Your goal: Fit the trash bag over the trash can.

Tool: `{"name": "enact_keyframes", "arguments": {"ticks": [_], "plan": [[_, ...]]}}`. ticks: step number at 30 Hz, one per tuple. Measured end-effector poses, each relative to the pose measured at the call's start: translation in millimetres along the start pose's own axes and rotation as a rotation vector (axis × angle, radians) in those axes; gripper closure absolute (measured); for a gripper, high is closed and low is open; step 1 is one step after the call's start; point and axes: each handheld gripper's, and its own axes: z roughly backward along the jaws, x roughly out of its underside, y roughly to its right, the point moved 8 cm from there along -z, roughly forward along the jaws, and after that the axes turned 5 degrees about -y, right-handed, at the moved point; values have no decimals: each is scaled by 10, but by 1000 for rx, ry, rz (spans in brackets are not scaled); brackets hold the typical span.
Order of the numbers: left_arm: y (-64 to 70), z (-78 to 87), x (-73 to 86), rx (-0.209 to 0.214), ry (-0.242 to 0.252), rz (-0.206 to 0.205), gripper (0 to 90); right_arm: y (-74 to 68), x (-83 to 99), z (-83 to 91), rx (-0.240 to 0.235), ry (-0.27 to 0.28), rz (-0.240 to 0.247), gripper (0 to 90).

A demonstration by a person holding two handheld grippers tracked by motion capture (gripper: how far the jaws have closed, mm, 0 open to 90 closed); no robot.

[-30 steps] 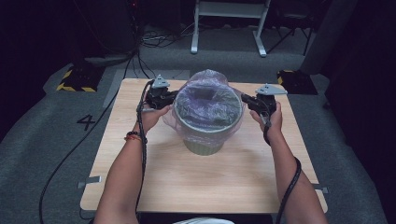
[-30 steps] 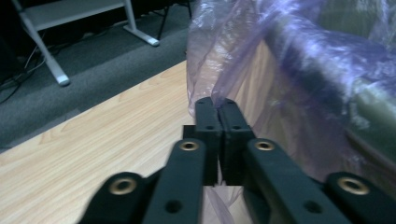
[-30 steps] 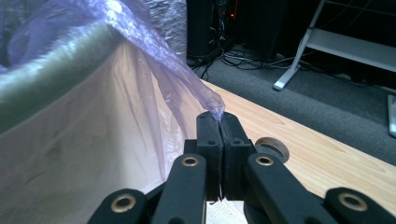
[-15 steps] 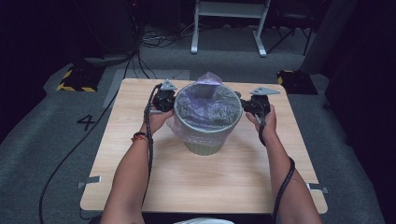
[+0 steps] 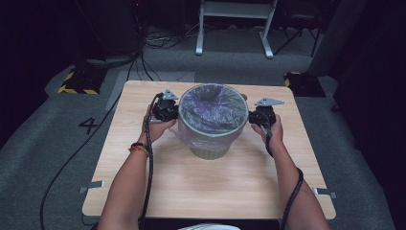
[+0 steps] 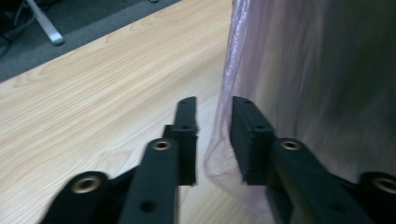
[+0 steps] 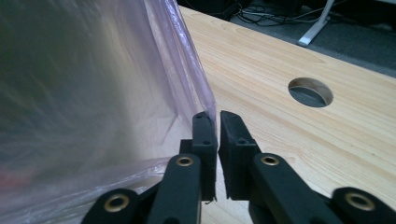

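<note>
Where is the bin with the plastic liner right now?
In the high view, the bin stands mid-table toward the far edge, between the left claw and the right claw, its plastic liner folded over the rim.

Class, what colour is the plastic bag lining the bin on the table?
The bag is a see-through pale purple; the right gripper view shows it best.

place: lab/studio | evidence: taped floor number 4 [image 5: 89, 125], trailing floor cables [image 5: 158, 40], hazard-striped block [image 5: 76, 82]

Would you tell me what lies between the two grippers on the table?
In the high view, the bin lined with a purple plastic bag stands between the left gripper and the right gripper; each gripper is at the bag's overhanging edge.
</note>
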Motion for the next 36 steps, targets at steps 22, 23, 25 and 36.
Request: {"name": "enact_keyframes", "arguments": {"ticks": [22,23,25,36], "plan": [[195,640,447,-7,55,-76,259,-106,213,436,31,42,178,403],[181,638,477,-4,47,-64,249,-79,233,420,40,31,175,402],[177,662,520,14,59,-52,239,-21,277,401,56,19,161,393],[507,778,663,70,80,-116,227,-47,438,532,43,24,179,345]]}}
